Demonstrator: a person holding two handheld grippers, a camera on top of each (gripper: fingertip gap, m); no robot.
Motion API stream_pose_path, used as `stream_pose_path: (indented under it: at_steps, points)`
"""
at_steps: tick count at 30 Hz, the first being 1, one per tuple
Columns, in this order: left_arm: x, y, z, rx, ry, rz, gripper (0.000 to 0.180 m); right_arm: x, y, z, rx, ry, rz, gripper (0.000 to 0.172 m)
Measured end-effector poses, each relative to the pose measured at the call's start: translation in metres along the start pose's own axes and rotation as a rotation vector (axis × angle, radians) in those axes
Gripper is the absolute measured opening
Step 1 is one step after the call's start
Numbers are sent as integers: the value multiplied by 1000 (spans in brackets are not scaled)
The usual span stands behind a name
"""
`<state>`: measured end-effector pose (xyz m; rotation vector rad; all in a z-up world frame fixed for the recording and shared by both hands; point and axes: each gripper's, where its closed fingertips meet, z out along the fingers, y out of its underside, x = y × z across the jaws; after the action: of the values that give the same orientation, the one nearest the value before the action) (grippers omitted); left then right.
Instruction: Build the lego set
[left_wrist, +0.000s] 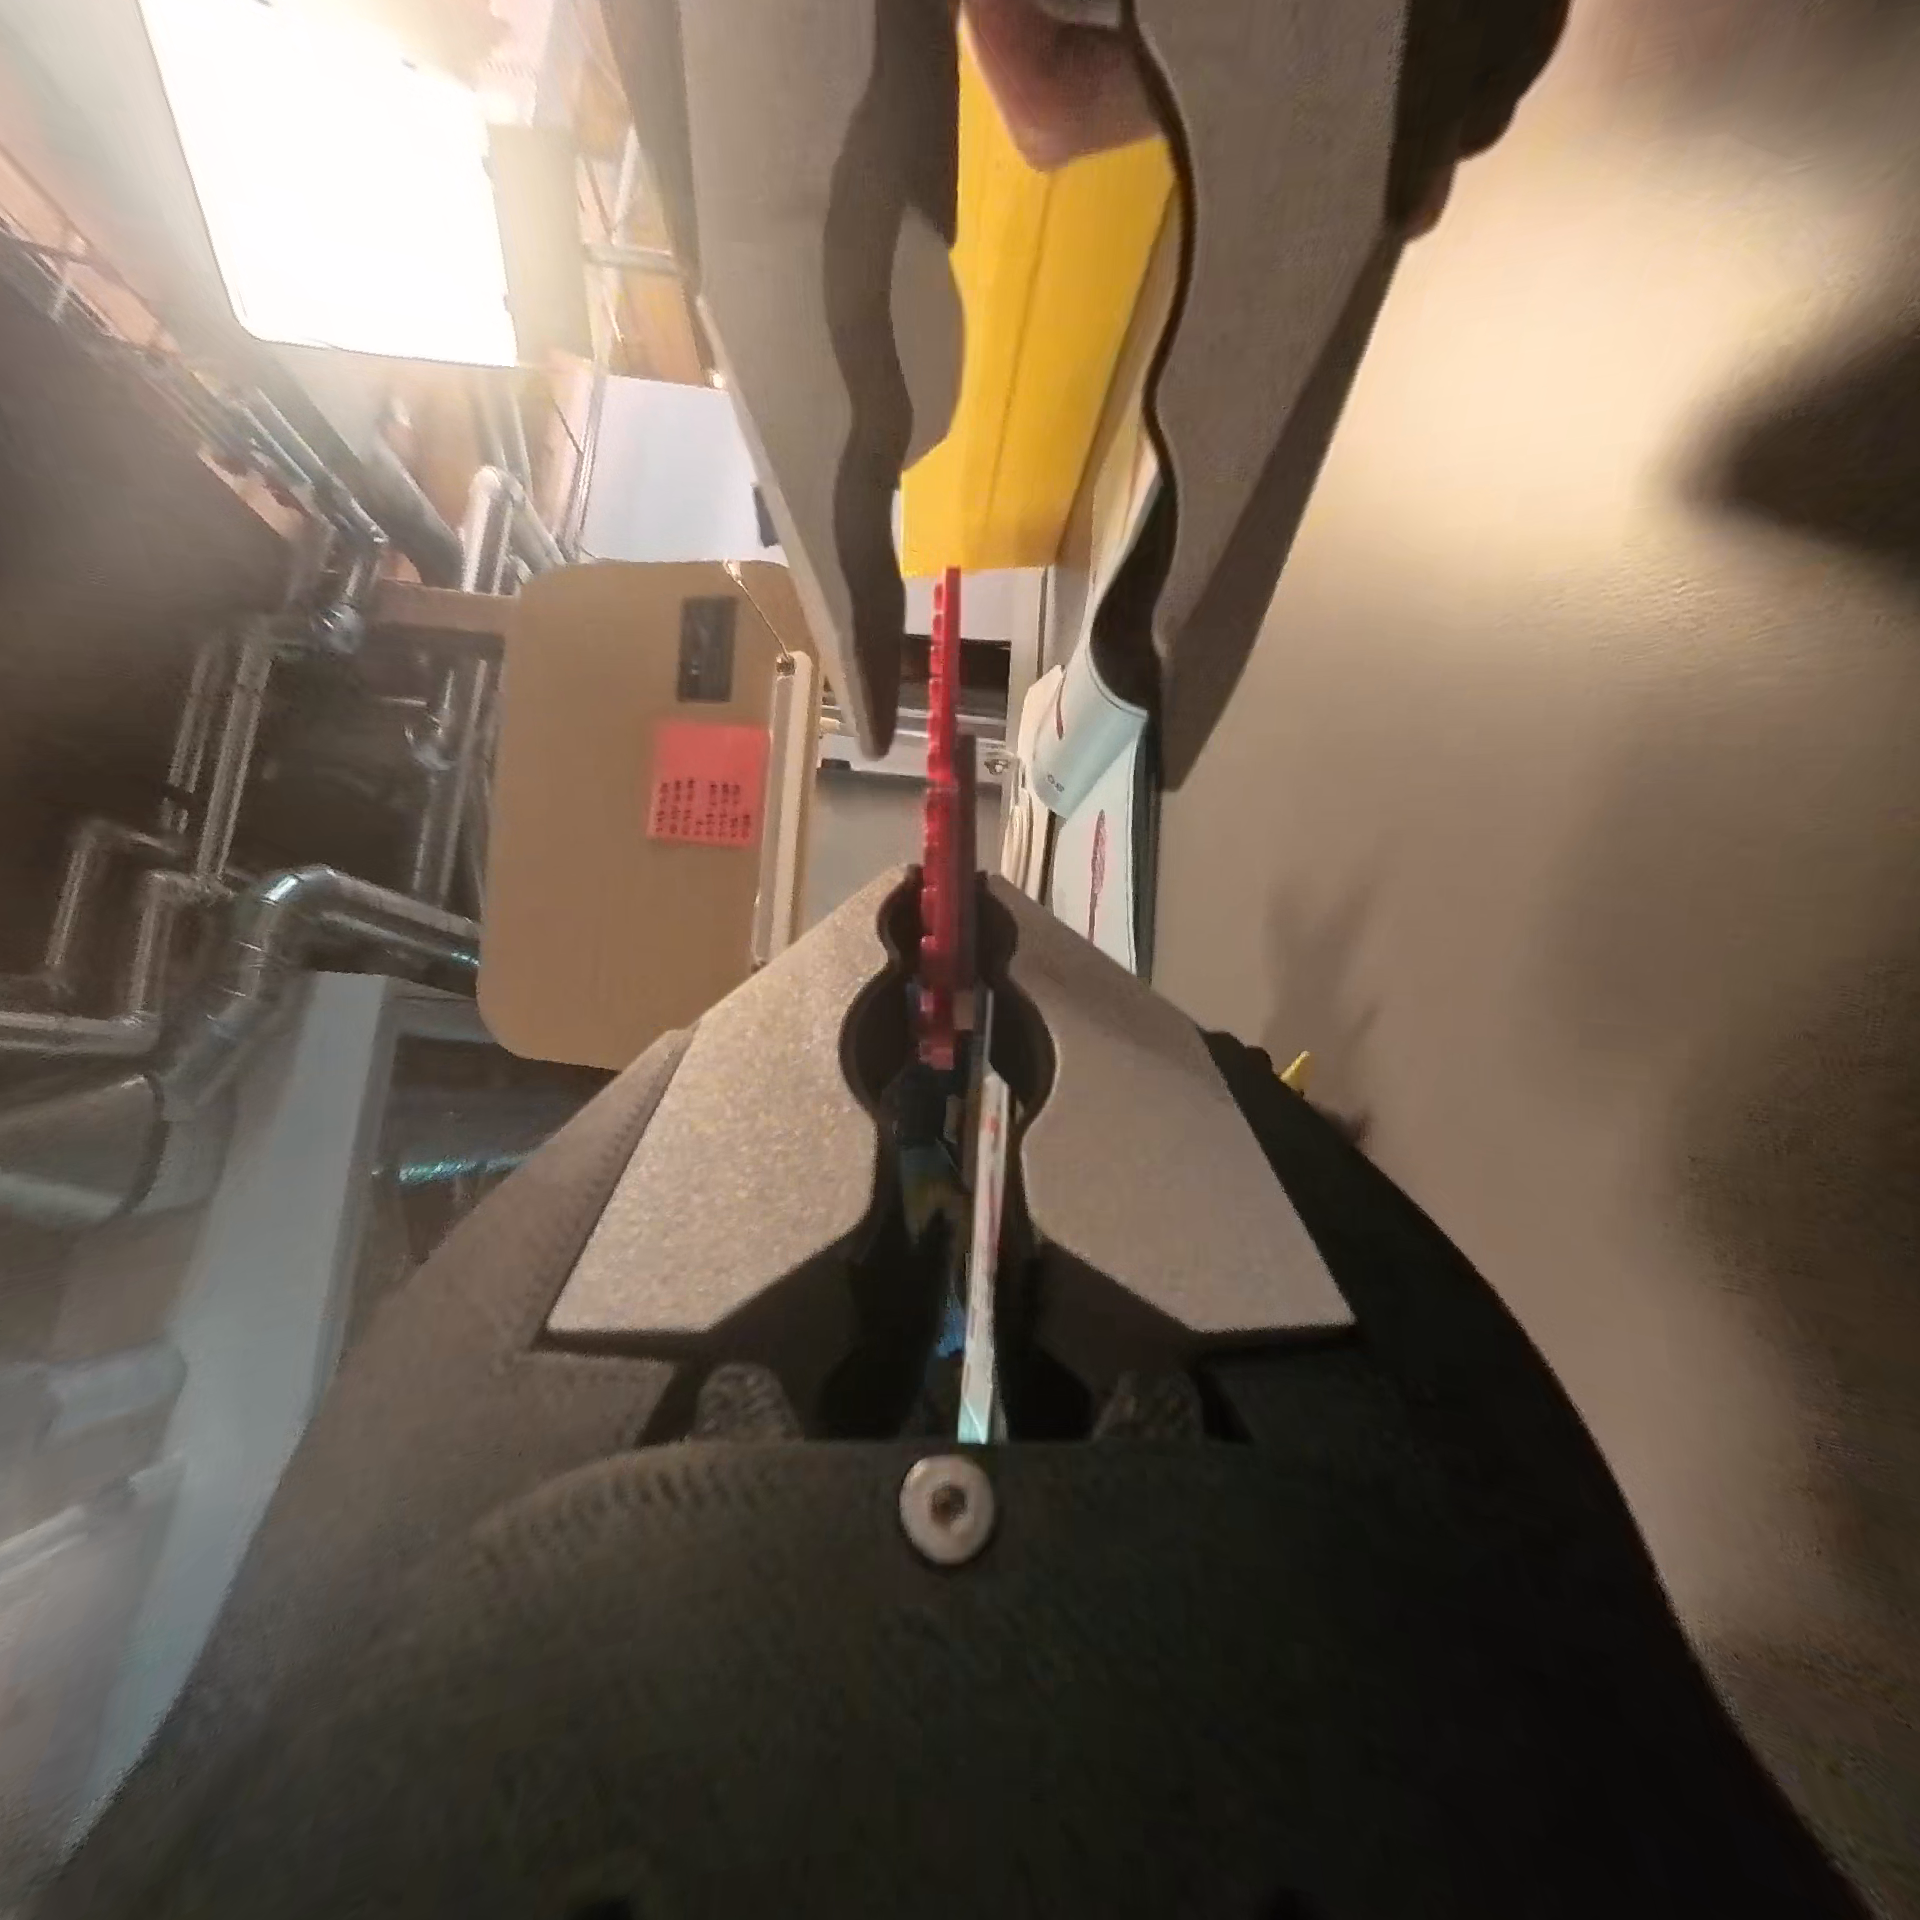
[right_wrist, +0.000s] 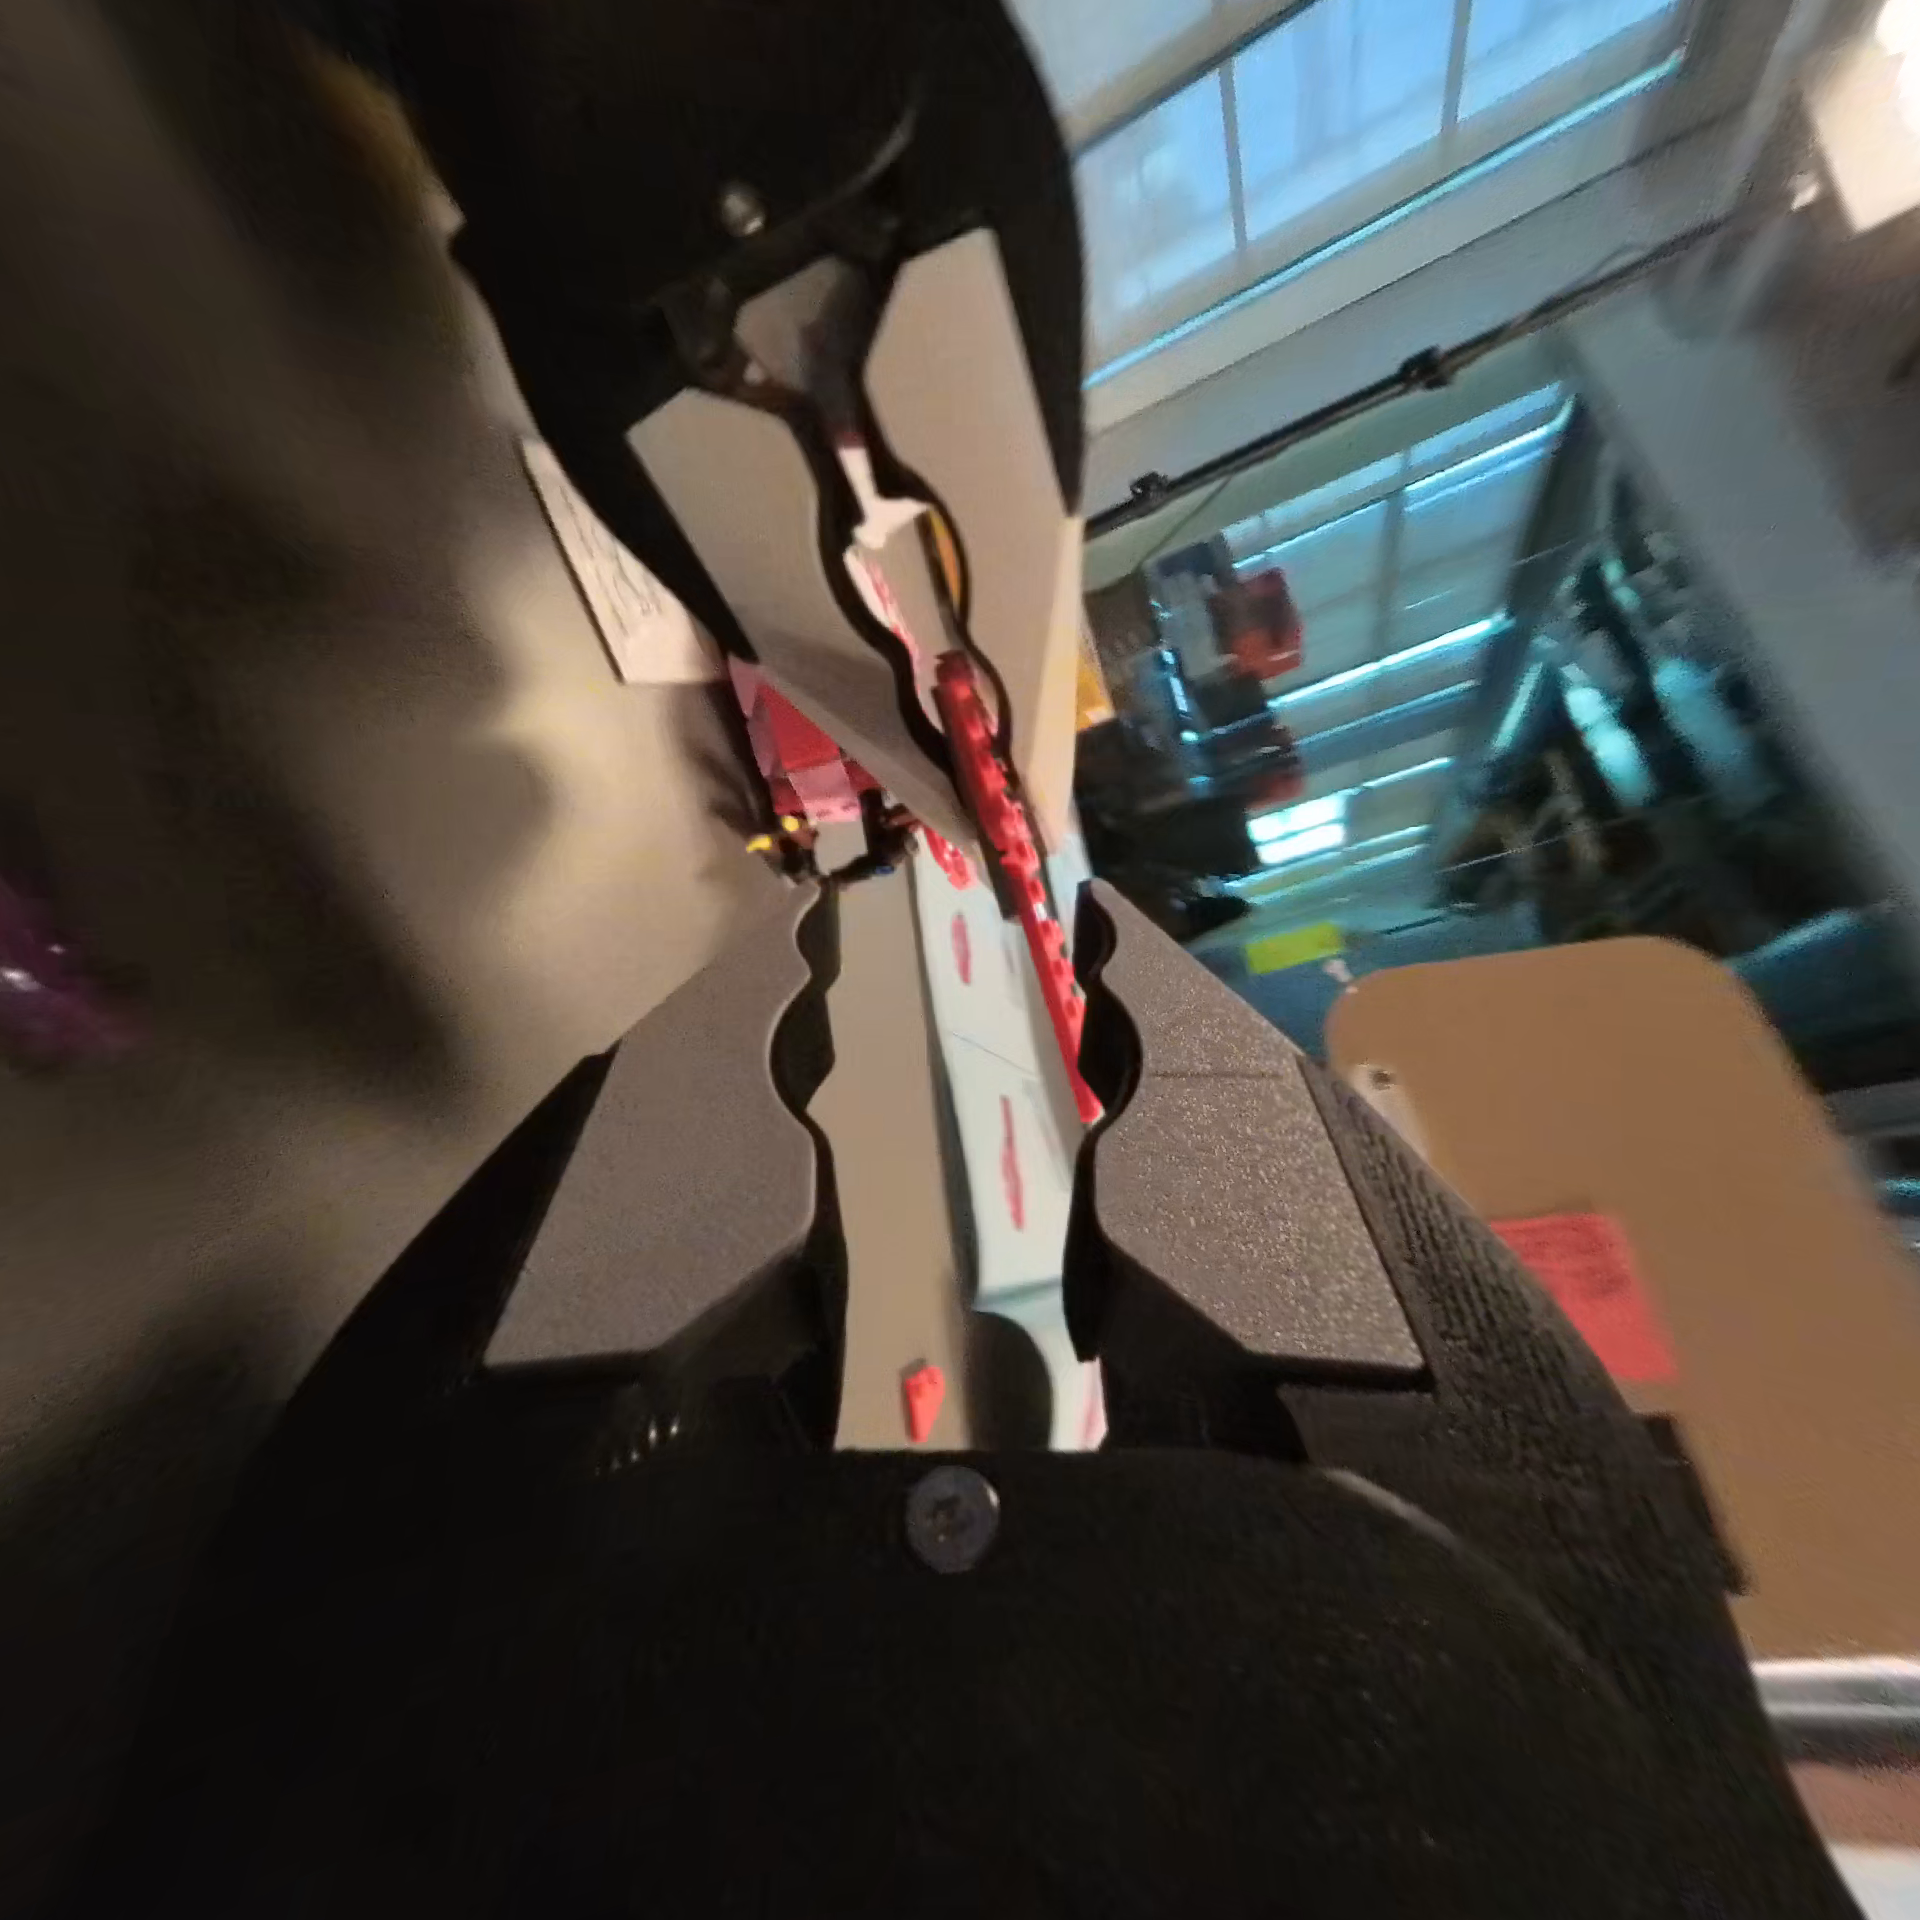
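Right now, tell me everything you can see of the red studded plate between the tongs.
The red studded plate is a long, thin strip of toy brick, glossy plastic, with a row of round studs down one face and a dark strip along its back. It is seen edge-on, off the table. The left tongs are shut on one end. Its other end reaches between the open fingers of the right tongs, lying close along one finger; contact there is unclear.

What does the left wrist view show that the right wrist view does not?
Only the left wrist view: a yellow box behind the right gripper, and metal pipes. Only the right wrist view: large windows and a small loose red piece. Both: the left gripper shut on a red studded strip, the right gripper open around its far end.
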<state>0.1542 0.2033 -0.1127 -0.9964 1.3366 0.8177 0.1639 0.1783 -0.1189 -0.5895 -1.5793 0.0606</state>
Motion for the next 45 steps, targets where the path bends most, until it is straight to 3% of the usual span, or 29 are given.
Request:
stream_pose_path:
  at_steps: [6, 15, 28, 45]
  points:
    - [5, 1, 2, -18, 33, 0, 7, 6, 16, 9, -173, 126, -245, 23]
    - [7, 0, 2, -27, 44, 9, 7, 10, 14, 11, -211, 183, -348, 6]
    - [8, 2, 3, -51, 42, 23, 6, 9, 17, 13, -279, 176, -405, 4]
    - [-2, -4, -3, -15, -53, 104, 7, 16, 9, 7, -193, 245, -397, 5]
